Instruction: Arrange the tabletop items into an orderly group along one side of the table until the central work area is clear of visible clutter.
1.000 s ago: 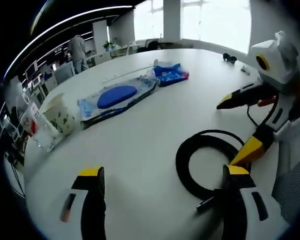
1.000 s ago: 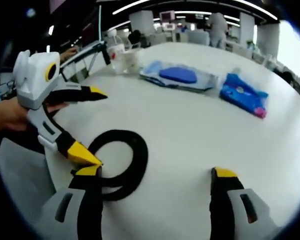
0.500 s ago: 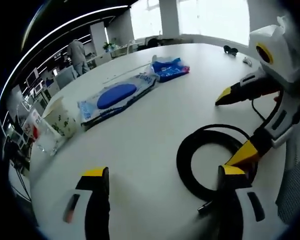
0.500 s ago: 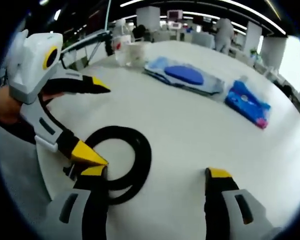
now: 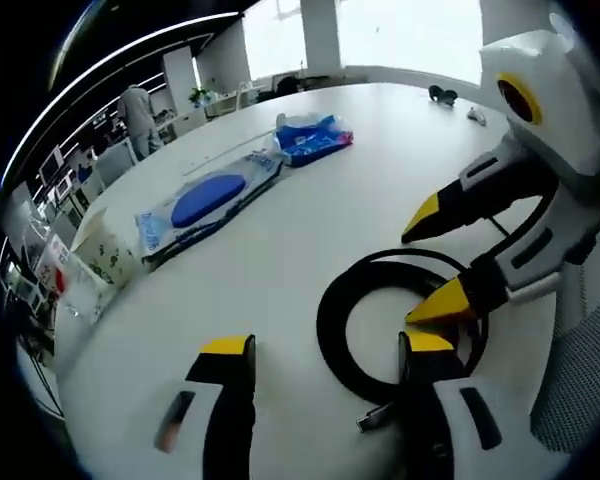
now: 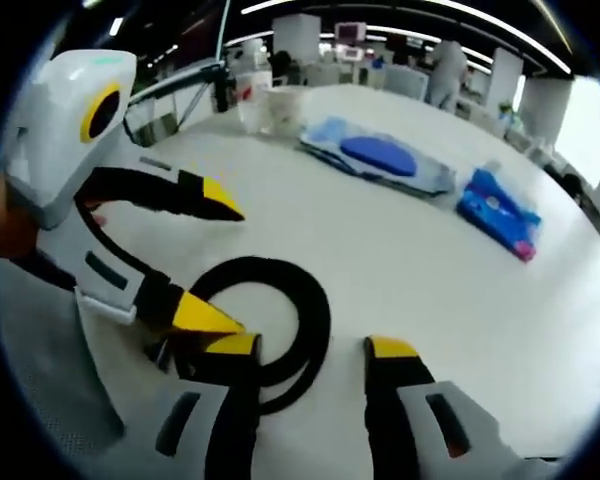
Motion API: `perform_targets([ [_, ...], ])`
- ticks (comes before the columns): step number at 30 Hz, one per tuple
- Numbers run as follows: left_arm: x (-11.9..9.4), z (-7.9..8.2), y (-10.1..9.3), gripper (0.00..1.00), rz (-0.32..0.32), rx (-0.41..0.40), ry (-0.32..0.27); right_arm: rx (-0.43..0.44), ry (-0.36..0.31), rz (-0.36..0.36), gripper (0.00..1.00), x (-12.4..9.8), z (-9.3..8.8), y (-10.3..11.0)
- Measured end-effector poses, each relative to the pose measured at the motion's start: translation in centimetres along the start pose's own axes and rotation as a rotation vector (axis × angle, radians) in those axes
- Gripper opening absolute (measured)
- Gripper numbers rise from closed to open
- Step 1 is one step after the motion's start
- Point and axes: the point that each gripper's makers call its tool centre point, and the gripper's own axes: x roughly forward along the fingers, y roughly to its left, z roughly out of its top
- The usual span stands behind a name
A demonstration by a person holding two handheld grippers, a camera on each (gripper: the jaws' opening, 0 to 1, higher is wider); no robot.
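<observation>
A black cable [image 5: 332,322] lies coiled in a ring on the white table [image 5: 280,250], its plug end [image 5: 375,420] pointing toward me. My left gripper [image 5: 328,345] is open, and the coil's near arc lies between its yellow-tipped jaws. From the right comes my right gripper [image 5: 427,262], also open, its lower fingertip [image 5: 435,305] at the coil's right edge. In the right gripper view the cable [image 6: 308,300] sits ahead of the right gripper [image 6: 311,347], with the left gripper [image 6: 215,258] just left of it. Whether either touches the cable I cannot tell.
A clear packet holding a dark blue disc [image 5: 205,200] and a blue pouch [image 5: 310,135] lie farther along the table, also visible as the packet [image 6: 380,155] and the pouch [image 6: 495,210]. A paper cup [image 5: 105,255] stands near the left edge. Small dark items [image 5: 442,93] sit far off.
Both grippers' jaws have narrowed over the last second. The two grippers have come closer to each other and to the coil, which has stayed where it was.
</observation>
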Motion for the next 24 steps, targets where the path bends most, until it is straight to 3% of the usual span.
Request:
perform_targets([
  [4, 0.0, -0.3, -0.6, 0.41, -0.010, -0.051, 0.016, -0.038, -0.005, 0.000, 0.18, 0.1, 0.2, 0.9],
  [12, 0.1, -0.4, -1.5, 0.30, 0.001, -0.101, 0.003, -0.051, -0.014, 0.010, 0.11, 0.3, 0.4, 1.0],
  [19, 0.1, -0.4, -1.6, 0.27, 0.017, -0.087, -0.018, -0.129, -0.020, 0.009, 0.07, 0.4, 0.5, 1.2],
  [21, -0.4, -0.5, -0.2, 0.12, 0.099, 0.028, 0.003, -0.179, -0.030, -0.001, 0.06, 0.3, 0.6, 1.0],
  [22, -0.2, -0.6, -1.1, 0.12, 0.061, 0.019, 0.002, -0.213, -0.033, -0.004, 0.05, 0.2, 0.6, 1.1],
  [24, -0.1, -0.5, -0.9, 0.12, 0.055, -0.002, 0.001, -0.200, -0.033, -0.007, 0.05, 0.2, 0.5, 1.2],
])
